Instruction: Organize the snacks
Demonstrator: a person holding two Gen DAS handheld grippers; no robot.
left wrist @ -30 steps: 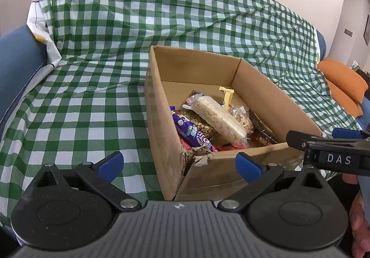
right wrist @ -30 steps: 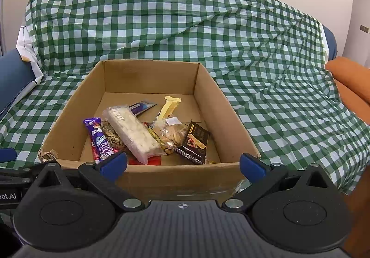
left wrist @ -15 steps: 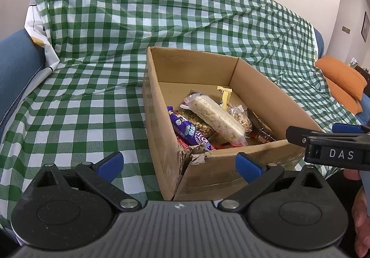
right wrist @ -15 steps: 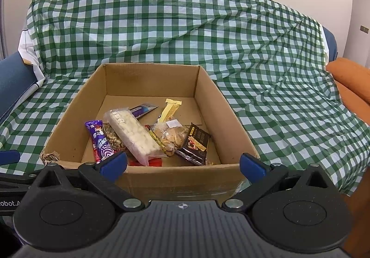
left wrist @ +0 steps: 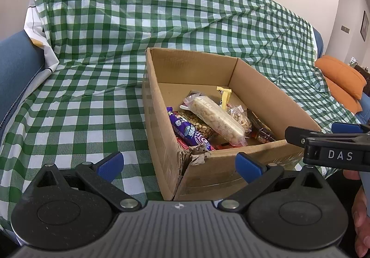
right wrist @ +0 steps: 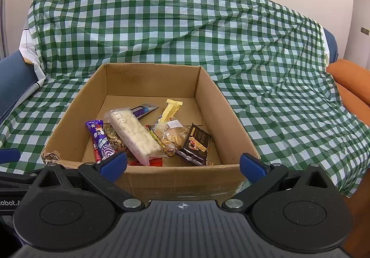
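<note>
Snacks (right wrist: 148, 135) all sit piled in the box (right wrist: 233, 119) on the cloth (right wrist: 277, 73). L gripper (left wrist: 179, 165) & R gripper (right wrist: 183, 164) both spread wide, empty, hovering near the box front. Looks nearly done, maybe tidying left.

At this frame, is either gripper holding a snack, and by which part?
Nothing is held. The left gripper and right gripper are both open and empty; the snacks lie in the cardboard box.
</note>
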